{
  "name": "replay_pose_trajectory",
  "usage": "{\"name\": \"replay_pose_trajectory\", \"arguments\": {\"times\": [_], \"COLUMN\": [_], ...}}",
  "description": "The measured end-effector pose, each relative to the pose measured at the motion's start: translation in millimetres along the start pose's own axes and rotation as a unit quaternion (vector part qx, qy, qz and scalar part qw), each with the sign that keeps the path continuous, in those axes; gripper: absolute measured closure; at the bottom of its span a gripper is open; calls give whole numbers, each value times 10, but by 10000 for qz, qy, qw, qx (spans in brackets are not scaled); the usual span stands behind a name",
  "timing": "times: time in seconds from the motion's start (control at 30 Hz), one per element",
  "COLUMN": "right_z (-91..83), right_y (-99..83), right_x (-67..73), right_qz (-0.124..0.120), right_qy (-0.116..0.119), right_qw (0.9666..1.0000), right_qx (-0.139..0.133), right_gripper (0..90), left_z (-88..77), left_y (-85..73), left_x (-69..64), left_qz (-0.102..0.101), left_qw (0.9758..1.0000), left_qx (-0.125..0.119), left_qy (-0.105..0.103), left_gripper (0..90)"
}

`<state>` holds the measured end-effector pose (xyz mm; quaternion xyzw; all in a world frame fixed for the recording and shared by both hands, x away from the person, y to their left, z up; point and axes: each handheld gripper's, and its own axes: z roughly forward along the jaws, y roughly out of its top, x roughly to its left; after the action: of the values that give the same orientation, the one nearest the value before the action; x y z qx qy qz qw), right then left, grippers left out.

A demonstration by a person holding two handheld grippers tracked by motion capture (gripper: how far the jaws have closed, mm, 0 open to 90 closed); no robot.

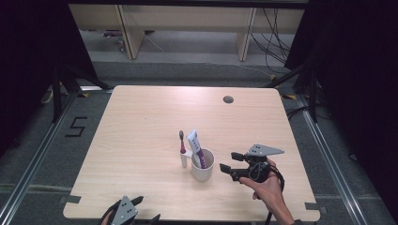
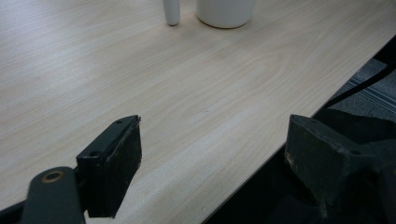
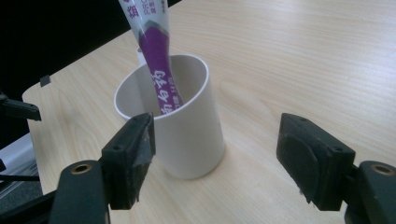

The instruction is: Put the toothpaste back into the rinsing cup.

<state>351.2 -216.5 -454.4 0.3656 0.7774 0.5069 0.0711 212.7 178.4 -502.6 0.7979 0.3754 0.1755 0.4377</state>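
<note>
Right claw (image 3: 215, 158) spread wide, empty—just beside the white cup (image 3: 187, 135) holding a purple tube (image 3: 156, 60); left claw (image 2: 210, 168) likewise released.

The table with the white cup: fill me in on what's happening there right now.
A person at the wooden table holds a two-jaw gripper in each hand. The right gripper is open and sits just beside the white cup, gripping nothing. The cup holds a purple-and-white toothpaste tube leaning up out of it. A toothbrush stands upright just beside the cup. The left gripper is open too, hanging over the table's near edge, away from the cup.
</note>
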Motion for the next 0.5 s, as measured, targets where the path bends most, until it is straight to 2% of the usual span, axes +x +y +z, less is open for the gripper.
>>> {"name": "replay_pose_trajectory", "arguments": {"times": [0.03, 0.1, 0.17, 0.2, 0.23, 0.27, 0.33, 0.4, 0.43, 0.5], "right_z": [-28, -31, -46, -38, -39, -48, -51, -65, -65, -74], "right_y": [-10, -35, -64, -77, -93, -94, -106, -116, -130, -146], "right_x": [13, -19, -15, -29, -12, -29, -16, -29, -8, -26], "right_qz": [90, -18, 108, 4, 140, -4, 84, -14, 149, 35], "right_qy": [-37, -63, -87, -89, -75, -117, -111, -112, -61, -113], "right_qw": [9999, 10000, 9999, 10000, 9999, 9999, 9999, 9999, 9998, 9999], "right_qx": [56, 1, 91, 34, 61, 47, 86, 50, 79, 96], "right_gripper": [284, 276, 269, 266, 264, 263, 263, 261, 261, 260], "left_z": [1, 2, 0, -2, -12, -5, -2, -9, -12, -13], "left_y": [-4, -8, -7, -7, -4, -9, -11, -6, -5, -12], "left_x": [2, 3, 3, 0, 1, 2, -2, 0, 0, -7], "left_qz": [-11, -49, -48, -42, -7, -13, -57, -47, -37, -22], "left_qw": [10000, 10000, 10000, 10000, 10000, 10000, 10000, 10000, 10000, 10000], "left_qx": [-9, -40, -51, -45, 13, -27, -44, -26, -13, 24], "left_qy": [0, 17, 29, 44, 69, 36, 41, 48, 45, 48], "left_gripper": [184, 184, 184, 184, 184, 184, 184, 184, 184, 184]}}
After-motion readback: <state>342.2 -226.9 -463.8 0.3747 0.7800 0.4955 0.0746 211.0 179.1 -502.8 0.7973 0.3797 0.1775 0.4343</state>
